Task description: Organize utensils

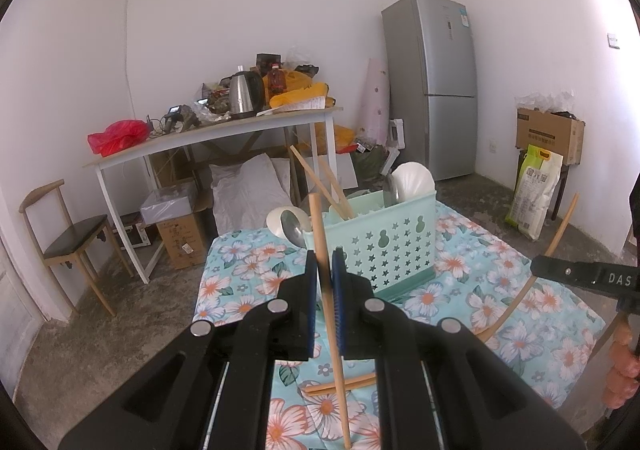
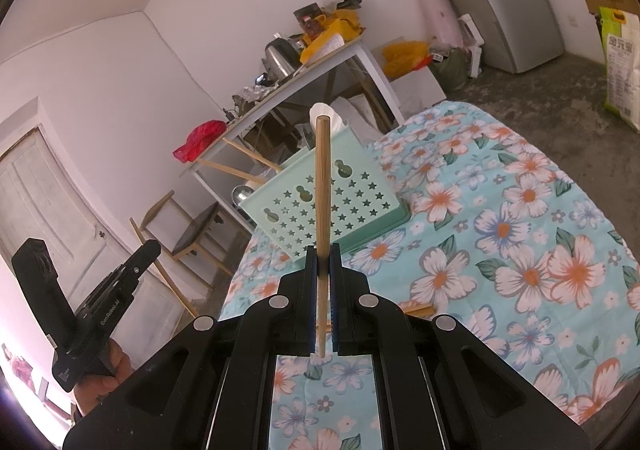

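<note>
In the left wrist view my left gripper (image 1: 324,264) is shut on a wooden chopstick (image 1: 320,226) that stands nearly upright in front of the mint-green star-holed basket (image 1: 384,246). The basket holds two chopsticks (image 1: 320,180), white spoons (image 1: 414,180) and a metal spoon (image 1: 294,228). My right gripper (image 2: 323,255) is shut on another chopstick (image 2: 322,178), upright before the basket (image 2: 360,198). Each gripper shows at the edge of the other's view: the right gripper (image 1: 538,265) and the left gripper (image 2: 154,247). One more chopstick (image 1: 340,385) lies on the floral cloth (image 1: 460,290).
Behind the basket stands a white table (image 1: 224,134) crowded with a kettle (image 1: 244,94), bags and a red bag (image 1: 118,136). A chair (image 1: 76,238) stands at left. A grey fridge (image 1: 436,86), a cardboard box (image 1: 548,134) and a rice bag (image 1: 534,194) stand at right.
</note>
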A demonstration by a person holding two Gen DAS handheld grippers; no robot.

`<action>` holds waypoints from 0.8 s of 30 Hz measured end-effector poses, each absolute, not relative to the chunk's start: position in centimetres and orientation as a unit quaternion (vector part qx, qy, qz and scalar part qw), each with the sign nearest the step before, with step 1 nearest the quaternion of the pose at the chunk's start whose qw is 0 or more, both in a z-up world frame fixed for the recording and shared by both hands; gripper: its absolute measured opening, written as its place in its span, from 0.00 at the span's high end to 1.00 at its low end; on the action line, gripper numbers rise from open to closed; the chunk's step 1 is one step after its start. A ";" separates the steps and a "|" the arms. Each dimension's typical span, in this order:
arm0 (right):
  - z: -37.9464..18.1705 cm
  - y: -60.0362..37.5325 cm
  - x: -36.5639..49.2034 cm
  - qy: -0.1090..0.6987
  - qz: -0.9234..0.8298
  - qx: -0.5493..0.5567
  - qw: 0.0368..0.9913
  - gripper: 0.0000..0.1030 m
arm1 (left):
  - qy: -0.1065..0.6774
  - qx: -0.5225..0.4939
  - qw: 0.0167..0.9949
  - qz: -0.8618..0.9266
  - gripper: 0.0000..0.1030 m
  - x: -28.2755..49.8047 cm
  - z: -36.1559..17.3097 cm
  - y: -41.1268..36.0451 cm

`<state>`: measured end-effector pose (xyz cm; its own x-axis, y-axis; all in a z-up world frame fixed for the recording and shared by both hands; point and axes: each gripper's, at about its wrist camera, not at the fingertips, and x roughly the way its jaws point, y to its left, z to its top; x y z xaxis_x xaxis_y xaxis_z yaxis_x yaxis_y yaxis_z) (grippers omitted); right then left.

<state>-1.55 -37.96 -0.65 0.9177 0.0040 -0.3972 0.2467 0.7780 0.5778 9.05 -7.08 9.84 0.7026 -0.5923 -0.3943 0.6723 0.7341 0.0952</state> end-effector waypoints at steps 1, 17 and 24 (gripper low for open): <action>-0.6 -37.9 -1.5 0.191 -0.065 0.327 0.923 0.96 | 0.172 0.114 0.915 -0.347 0.94 9.0 10.0 -7.1; -0.2 -38.2 -1.7 0.182 -0.057 0.327 0.926 0.96 | 0.147 0.097 0.921 -0.349 0.95 8.4 12.4 -6.1; 0.3 -38.6 -1.9 0.174 -0.051 0.329 0.927 0.96 | 0.133 0.068 0.924 -0.352 0.95 8.7 14.2 -5.2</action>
